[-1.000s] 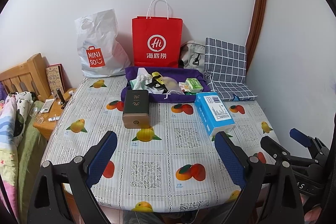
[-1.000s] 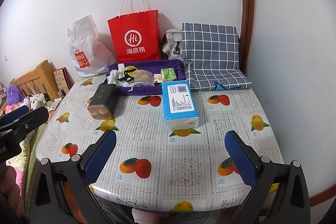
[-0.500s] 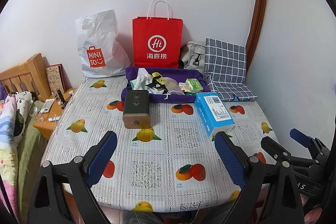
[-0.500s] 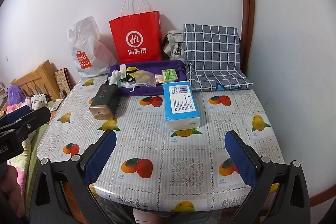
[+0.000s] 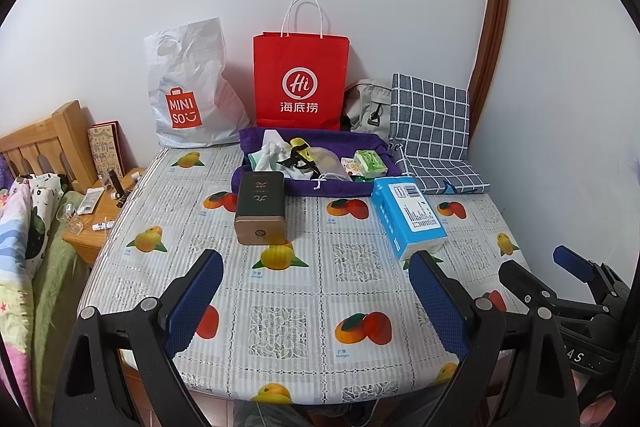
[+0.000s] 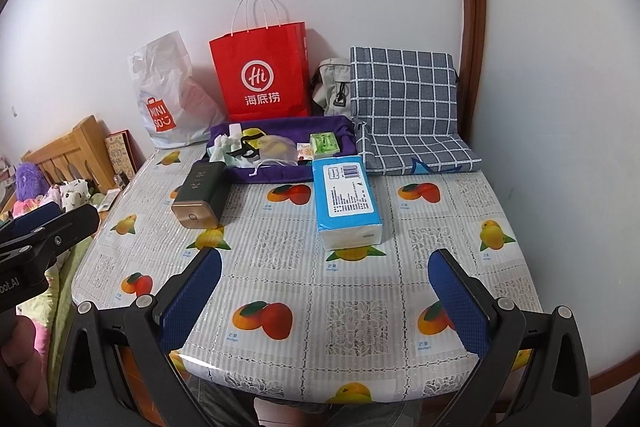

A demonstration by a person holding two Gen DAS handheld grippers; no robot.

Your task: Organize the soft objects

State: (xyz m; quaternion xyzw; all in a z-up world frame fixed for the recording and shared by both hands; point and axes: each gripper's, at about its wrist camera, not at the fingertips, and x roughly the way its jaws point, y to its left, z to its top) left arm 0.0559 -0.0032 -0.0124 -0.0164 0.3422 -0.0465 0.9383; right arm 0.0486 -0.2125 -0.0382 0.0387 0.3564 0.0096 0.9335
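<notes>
Both claws released: left claw (image 5: pixel 316 291), right claw (image 6: pixel 324 287), hovering at worktop (image 6: pixel 360 327) near edge. Tissue pack (image 6: pixel 346 201) lies mid-worktop, looks light and squashy; we'd pinch its long sides gently.

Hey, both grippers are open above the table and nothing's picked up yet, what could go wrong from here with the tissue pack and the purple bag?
1. The blue plastic-wrapped tissue pack is soft and slick, so the right gripper may squash it or lose it.
2. The open purple fabric bag is already crowded, so the pack may snag on the bag's white drawstring.
3. The dark rectangular tin with a gold end sits against the bag's front and could get knocked.
</notes>
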